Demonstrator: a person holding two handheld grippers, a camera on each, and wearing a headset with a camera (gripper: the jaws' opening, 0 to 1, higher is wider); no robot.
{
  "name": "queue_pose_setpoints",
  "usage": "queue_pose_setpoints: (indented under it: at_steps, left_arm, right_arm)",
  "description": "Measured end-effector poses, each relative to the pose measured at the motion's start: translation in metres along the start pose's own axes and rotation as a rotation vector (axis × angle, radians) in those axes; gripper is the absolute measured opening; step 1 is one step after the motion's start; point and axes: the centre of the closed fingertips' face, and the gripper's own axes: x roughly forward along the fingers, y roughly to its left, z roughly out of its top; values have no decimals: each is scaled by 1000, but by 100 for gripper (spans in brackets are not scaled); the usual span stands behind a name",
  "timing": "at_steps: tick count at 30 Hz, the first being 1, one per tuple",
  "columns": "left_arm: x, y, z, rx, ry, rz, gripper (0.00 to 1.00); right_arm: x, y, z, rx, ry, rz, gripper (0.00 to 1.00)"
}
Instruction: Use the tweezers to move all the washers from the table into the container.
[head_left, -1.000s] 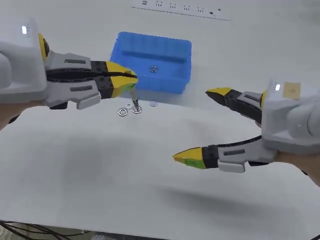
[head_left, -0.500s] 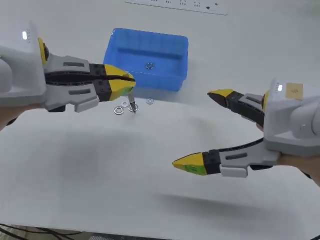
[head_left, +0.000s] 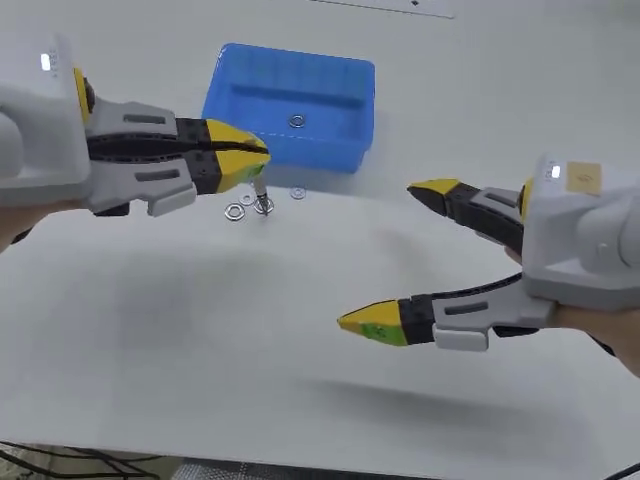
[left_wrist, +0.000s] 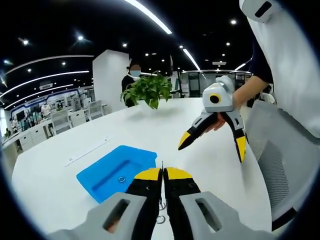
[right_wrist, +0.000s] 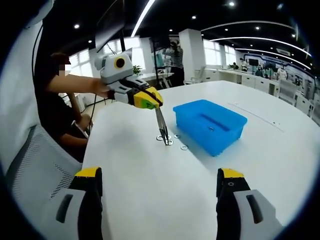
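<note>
left gripper (head_left: 258, 160): jaws together, clamped on the tweezers (right_wrist: 160, 124), which hang down out of the jaw tips, long axis near vertical. Tweezer tips sit in the washers (head_left: 264, 206) on the table (head_left: 200, 330), just in front of the container (head_left: 290, 95) near wall. Can't tell if the tips are around a washer or only touching beside one, it's too small to read. Three washers are bunched at the tips. A fourth washer (head_left: 298, 192) lies to the right, just beside the wall. One inside washer (head_left: 296, 121) lies on the container floor.

right gripper (head_left: 378, 255): jaws wide apart, holding nothing, well off to the right.

Key relation: the container is just beyond the bunch, away from the person. In the left gripper view it is ahead and left of the jaws. The left gripper is far nearer.

Next move, my guess: pinch, lift, short carry over the near wall, release.

Risk: the washers lie flat and thin, so they likely slip from the tips.
</note>
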Motion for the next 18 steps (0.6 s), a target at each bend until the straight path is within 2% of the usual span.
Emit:
queue_pose_setpoints:
  at_steps: [3,6,10,13,18]
  left_arm:
    - [-1,-2,-1,-45,21,-23,5]
    - [0,-6,0,-39,34,-28,5]
    - [-2,-4,-1,-60,48,-13,5]
    - [-2,-5,-1,-69,53,-8,5]
    - [-2,-7,-1,-79,55,-9,5]
  right_arm:
    - [3,-2,3,-3,0,12,89]
    - [10,-4,10,-4,2,33,82]
    - [21,-4,24,-9,-21,61,78]
    - [36,-5,33,-30,-24,85,69]
    - [61,-12,36,-71,3,123,54]
